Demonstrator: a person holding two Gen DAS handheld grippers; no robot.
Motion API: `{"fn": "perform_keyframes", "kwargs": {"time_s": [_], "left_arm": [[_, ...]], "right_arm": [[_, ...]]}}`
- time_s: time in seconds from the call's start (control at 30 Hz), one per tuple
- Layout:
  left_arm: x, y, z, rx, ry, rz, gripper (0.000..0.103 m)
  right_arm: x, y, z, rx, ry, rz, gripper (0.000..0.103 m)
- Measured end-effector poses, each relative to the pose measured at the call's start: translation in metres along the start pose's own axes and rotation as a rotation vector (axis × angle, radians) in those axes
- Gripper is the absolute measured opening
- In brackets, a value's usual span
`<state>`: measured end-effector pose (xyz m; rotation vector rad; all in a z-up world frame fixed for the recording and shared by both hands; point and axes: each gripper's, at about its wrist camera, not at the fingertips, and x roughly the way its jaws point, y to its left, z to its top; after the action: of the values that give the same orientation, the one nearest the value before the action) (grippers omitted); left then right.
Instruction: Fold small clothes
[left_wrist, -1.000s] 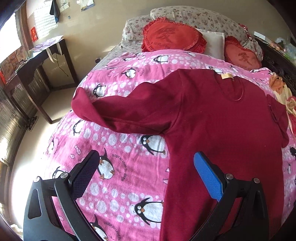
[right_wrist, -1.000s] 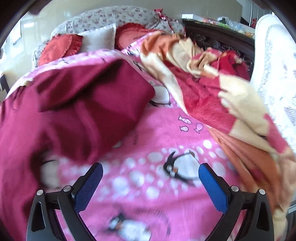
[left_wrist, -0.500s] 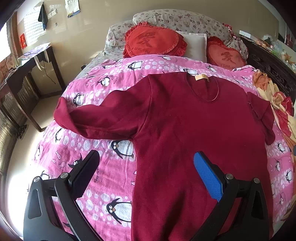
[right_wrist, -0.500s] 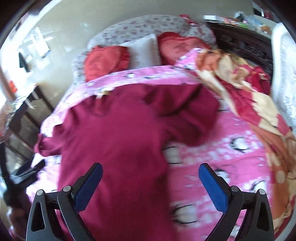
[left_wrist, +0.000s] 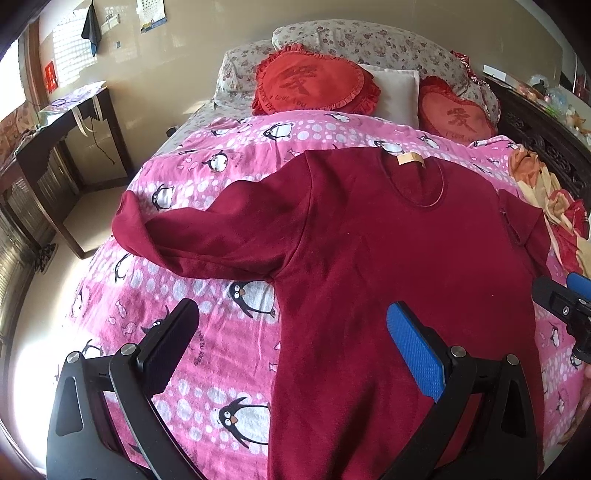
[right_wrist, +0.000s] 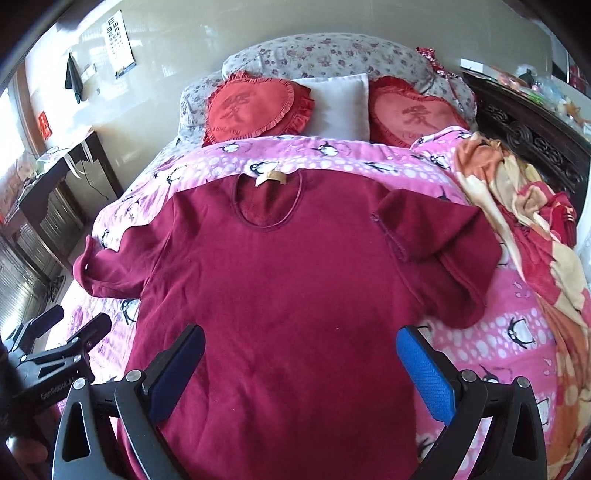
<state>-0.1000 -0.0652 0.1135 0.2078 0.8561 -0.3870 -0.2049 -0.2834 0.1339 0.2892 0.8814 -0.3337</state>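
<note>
Both jaws gape above the flat sweater.

maroon shirt, pink penguin-print blanket

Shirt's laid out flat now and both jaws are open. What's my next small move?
Probably bring the left gripper to the left sleeve and pinch its cuff: the shirt lies flat, that sleeve sticks out sideways, and the right sleeve is already doubled over.
</note>
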Motion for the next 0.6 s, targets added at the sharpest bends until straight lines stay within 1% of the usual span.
{"fn": "perform_keyframes", "kwargs": {"time_s": [0.3,0.4,0.6], "left_arm": [[0.005,0.002,0.003,-0.016,0.01,-0.006,0.102],[0.006,0.001,0.005,-0.02,0.009,-0.012,0.102],[0.014,-0.001,0.007,-0.034,0.032,-0.028,0.102]], "right_arm": [[0.012,0.012,0.008,-0.032,-0.015,-0.039,0.103],[0.015,0.012,0.011,-0.03,-0.022,-0.043,0.103],[0.022,0.019,0.015,-0.042,-0.024,-0.04,0.103]]}}
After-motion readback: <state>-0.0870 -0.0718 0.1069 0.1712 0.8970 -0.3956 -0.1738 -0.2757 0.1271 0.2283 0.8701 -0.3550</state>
